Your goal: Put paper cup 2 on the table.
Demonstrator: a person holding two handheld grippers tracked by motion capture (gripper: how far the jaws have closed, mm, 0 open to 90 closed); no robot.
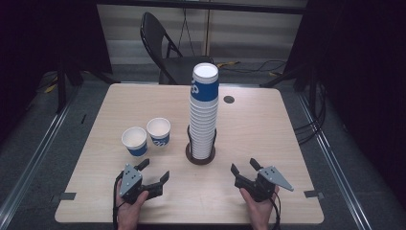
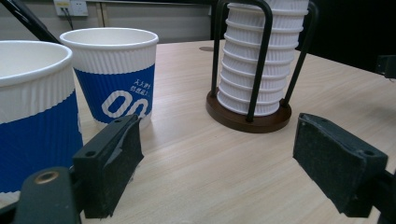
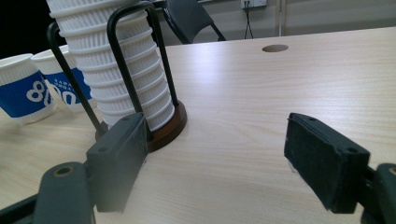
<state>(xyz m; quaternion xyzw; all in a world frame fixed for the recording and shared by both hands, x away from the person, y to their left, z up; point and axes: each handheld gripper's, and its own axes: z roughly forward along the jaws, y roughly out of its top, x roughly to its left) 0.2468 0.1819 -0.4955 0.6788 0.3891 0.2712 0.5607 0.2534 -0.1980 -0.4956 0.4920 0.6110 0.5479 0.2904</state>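
Resting low over the near edge of the wooden surface, the left gripper and right gripper are each sitting in a hand, well apart from one another. Both are showing their fingers spread apart with nothing between them; in the left gripper view the black fingers are framing bare wood, and in the right gripper view the fingers are doing the same.

Just beyond the left gripper, 2 paper cups are standing upright and side by side, close to touching: the nearer cup and the farther cup, both white with a blue band. In the left gripper view the nearer cup is looming at the left, just beside the left finger.

Farther in, between the 2 grippers, a tall stack of cups is rising from a round brown stand with black wire uprights.

Beyond the far edge, a dark folding chair is standing on the floor.
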